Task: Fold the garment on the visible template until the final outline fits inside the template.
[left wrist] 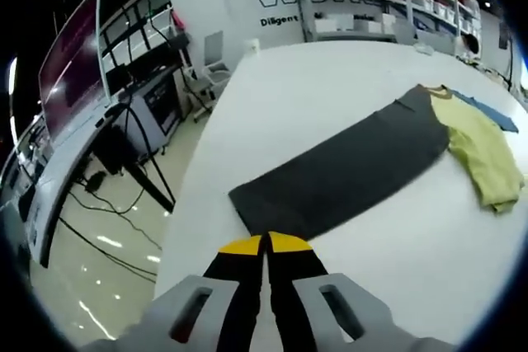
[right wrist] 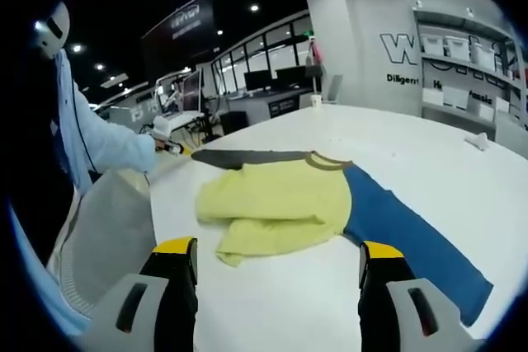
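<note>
Left gripper view showed the left gripper [left wrist: 266, 246] clenched at the dark template's [left wrist: 346, 168] near end, apparently holding nothing, on the white table [left wrist: 330, 80]. The right gripper [right wrist: 279, 255] stood released just short of the bunched yellow garment [right wrist: 276, 204], which lay half over the template's far end with its blue sleeve [right wrist: 412, 241] trailing off. A good fold, I judged, meant gripping the garment's loose edges low and drawing them inward over the template.

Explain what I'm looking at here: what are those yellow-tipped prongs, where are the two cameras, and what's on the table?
Each picture comes from a fisheye camera riding on a hand-held gripper, looking out along its two jaws. In the left gripper view, the left gripper has its yellow tips pressed together at the near end of a dark sleeve, though whether it pinches the cloth is hard to tell. In the right gripper view, the right gripper is open and holds nothing. On the white table lies one shirt: yellow body, partly bunched, one dark sleeve, one blue sleeve. The person's sleeve shows at the left.
</note>
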`<state>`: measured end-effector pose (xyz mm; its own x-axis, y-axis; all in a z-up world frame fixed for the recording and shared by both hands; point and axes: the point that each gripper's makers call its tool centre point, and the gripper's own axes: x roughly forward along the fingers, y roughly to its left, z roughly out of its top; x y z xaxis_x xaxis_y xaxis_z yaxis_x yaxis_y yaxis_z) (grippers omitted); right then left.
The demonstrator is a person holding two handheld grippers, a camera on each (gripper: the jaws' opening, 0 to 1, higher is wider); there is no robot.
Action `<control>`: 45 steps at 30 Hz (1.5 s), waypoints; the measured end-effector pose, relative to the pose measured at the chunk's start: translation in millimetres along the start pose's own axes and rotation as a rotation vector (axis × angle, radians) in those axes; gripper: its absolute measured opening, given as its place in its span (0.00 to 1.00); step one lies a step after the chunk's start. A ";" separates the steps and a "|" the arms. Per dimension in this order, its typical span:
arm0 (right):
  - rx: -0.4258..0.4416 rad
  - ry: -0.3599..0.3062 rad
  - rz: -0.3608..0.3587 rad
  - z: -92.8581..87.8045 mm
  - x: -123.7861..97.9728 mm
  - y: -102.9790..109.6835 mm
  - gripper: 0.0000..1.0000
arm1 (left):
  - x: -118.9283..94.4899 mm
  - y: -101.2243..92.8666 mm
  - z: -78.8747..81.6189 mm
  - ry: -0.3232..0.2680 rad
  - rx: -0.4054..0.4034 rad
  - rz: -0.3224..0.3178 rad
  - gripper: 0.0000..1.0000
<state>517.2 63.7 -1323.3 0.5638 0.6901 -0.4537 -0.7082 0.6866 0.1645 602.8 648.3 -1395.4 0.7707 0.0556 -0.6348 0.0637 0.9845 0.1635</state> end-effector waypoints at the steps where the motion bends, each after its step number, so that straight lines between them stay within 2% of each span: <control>1: 0.000 -0.002 0.001 0.1 0.1 0.4 0.78 | -0.4 -5.5 3.6 -0.016 0.001 -0.024 0.00; 5: 0.001 -0.002 0.006 -1.8 1.7 3.2 0.78 | -4.4 -34.2 13.2 -0.048 0.048 -0.118 0.02; 7: 0.004 -0.006 0.008 -2.3 2.1 4.1 0.78 | -6.6 -45.1 16.1 -0.056 0.055 -0.140 0.05; 9: 0.003 -0.008 0.010 -2.0 2.1 5.3 0.78 | -8.2 -48.1 21.9 -0.079 0.077 -0.127 0.08; 11: 0.002 -0.011 0.012 -1.1 1.9 7.2 0.78 | -10.4 -55.5 26.5 -0.096 0.054 -0.153 0.06; 15: -0.001 -0.014 0.015 -0.6 0.7 8.5 0.78 | -15.4 -69.5 35.5 -0.130 0.075 -0.190 0.08; 19: 0.003 -0.015 0.014 -1.9 -0.5 8.8 0.79 | -21.8 -84.6 42.9 -0.152 0.089 -0.239 0.11; 22: 0.003 -0.015 0.017 -2.8 -1.2 9.7 0.79 | -27.3 -98.5 48.2 -0.185 0.090 -0.310 0.14; 29: 0.003 -0.018 0.017 -3.9 -2.9 10.1 0.80 | -39.9 -118.4 49.7 -0.219 0.078 -0.419 0.21; 31: 0.002 -0.017 0.017 -4.6 -3.3 10.3 0.80 | -45.2 -126.8 51.5 -0.240 0.077 -0.468 0.25; 37: 0.003 -0.016 0.017 -5.4 -3.6 8.8 0.80 | -56.6 -147.0 52.1 -0.251 0.060 -0.581 0.40; 45: 0.004 -0.020 0.018 -6.2 -1.9 8.4 0.80 | -71.1 -173.3 52.9 -0.268 0.133 -0.663 0.50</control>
<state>507.5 66.7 -1326.5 0.5589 0.7070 -0.4334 -0.7168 0.6746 0.1762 570.4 464.9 -1338.6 0.6712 -0.6048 -0.4286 0.6342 0.7679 -0.0903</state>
